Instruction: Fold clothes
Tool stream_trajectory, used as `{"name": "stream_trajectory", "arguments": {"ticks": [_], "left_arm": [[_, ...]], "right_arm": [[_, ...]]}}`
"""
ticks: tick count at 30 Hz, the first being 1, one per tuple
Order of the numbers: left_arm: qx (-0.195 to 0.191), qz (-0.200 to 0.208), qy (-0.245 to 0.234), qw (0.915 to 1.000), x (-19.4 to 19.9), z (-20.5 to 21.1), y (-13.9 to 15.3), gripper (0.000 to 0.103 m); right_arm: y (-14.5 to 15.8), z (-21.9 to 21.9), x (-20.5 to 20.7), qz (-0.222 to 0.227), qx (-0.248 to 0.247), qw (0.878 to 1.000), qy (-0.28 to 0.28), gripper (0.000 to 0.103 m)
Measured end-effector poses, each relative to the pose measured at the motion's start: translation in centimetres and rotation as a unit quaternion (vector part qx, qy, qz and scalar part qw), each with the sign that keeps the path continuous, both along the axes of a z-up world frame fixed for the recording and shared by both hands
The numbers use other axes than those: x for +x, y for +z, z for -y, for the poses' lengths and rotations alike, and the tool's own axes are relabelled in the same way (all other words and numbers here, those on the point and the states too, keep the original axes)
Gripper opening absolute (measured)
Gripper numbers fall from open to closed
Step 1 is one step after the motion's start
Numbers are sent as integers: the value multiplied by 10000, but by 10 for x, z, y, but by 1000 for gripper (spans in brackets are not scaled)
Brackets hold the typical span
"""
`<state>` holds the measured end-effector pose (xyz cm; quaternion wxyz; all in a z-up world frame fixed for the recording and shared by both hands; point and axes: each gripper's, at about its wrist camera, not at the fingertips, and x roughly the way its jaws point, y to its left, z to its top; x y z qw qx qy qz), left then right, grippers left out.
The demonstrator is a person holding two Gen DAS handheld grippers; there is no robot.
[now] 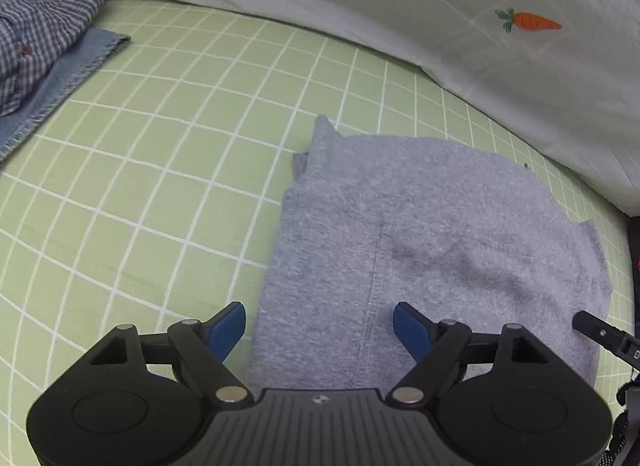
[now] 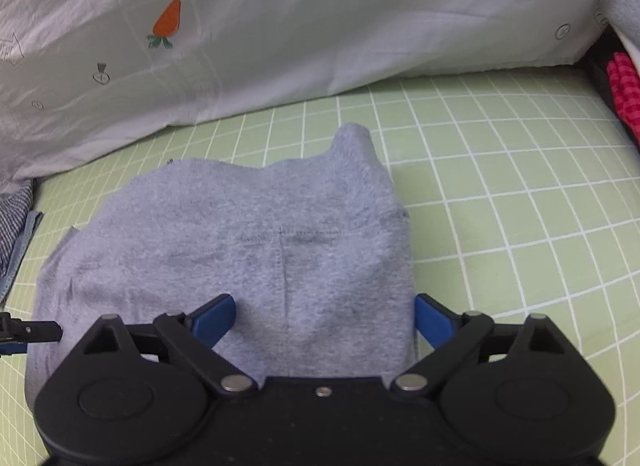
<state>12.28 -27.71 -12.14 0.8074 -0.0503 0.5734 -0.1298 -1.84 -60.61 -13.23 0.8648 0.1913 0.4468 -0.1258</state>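
Note:
A grey fleece garment (image 1: 420, 234) lies folded flat on the green checked sheet (image 1: 160, 169). My left gripper (image 1: 319, 326) hovers over the garment's near left edge, open, its blue pads (image 1: 228, 326) spread wide with nothing pinched. In the right wrist view the same grey garment (image 2: 248, 242) spreads out ahead, a seam running down its middle. My right gripper (image 2: 325, 316) stands open over the garment's near right edge, the right pad (image 2: 434, 320) just past the cloth's side. The tip of the other gripper shows at each view's border.
A white quilt with a carrot print (image 1: 528, 21) is bunched along the back of the bed. A blue checked shirt (image 1: 36, 45) lies on denim (image 1: 68, 81) at the far left. Red-pink checked cloth (image 2: 624, 93) and a grey item sit at the right edge.

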Motion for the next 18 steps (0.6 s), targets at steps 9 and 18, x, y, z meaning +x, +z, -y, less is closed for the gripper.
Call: {"name": "stream_trajectory", "arguments": {"ticks": [9, 18], "left_arm": [[-221, -13, -48, 9997, 19, 19, -12, 89], [-699, -30, 134, 9975, 12, 21, -16, 58]], "right_arm": [[-23, 4, 14, 46, 469, 9988, 160, 103], [-26, -18, 28, 101, 491, 9986, 155, 103]]}}
